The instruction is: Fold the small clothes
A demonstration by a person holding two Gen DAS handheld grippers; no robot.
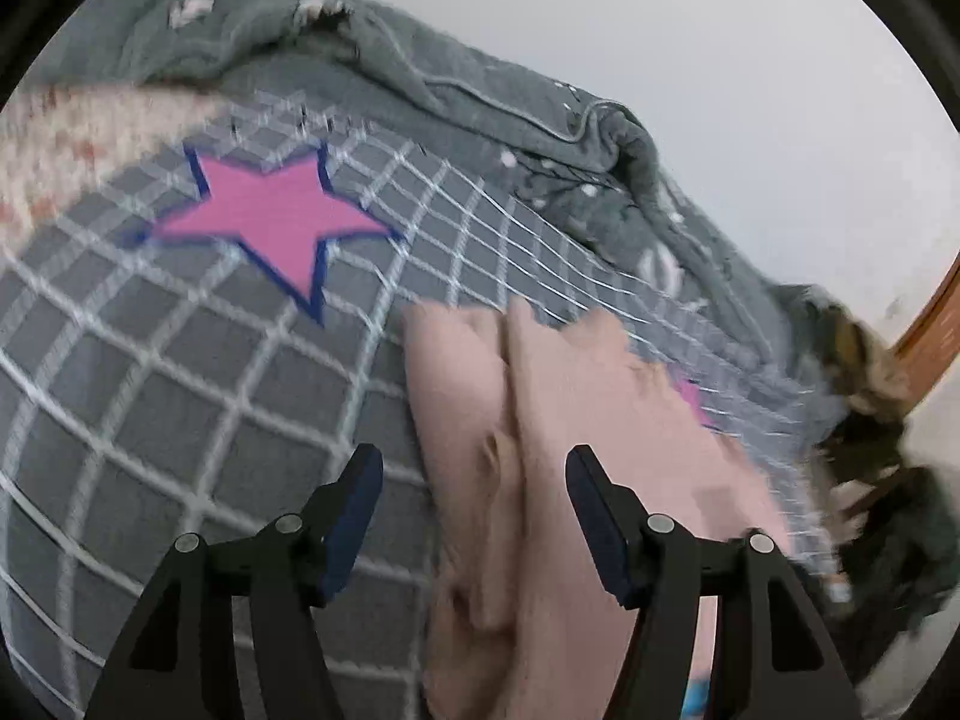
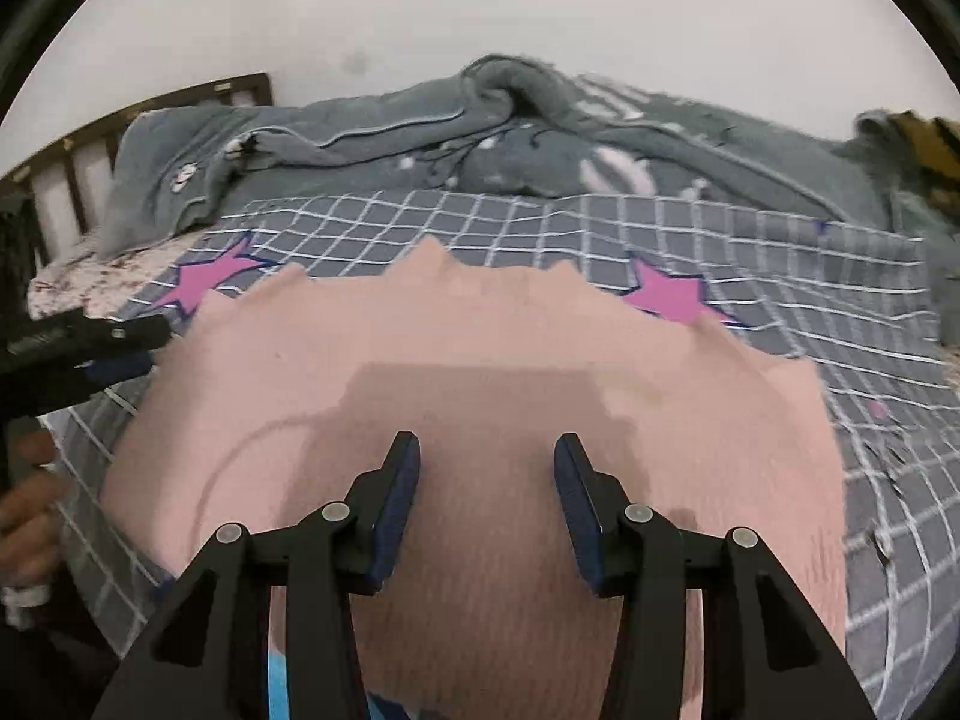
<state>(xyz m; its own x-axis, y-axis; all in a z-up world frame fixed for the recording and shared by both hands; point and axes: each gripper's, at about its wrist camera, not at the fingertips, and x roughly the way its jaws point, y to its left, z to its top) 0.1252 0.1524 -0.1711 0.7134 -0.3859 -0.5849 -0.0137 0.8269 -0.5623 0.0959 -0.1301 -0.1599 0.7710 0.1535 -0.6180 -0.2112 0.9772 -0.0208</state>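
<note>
pink garment flat on checked bed sheet | left tongs released above garment | right tongs released above garment

The bed has open checked room on both sides of the pink cloth. A bunched grey blanket blocks the far edge, against the wall.

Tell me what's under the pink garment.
The pink garment lies on the checked sheet, partly covering a pink star. Whatever else lies beneath is hidden.
</note>
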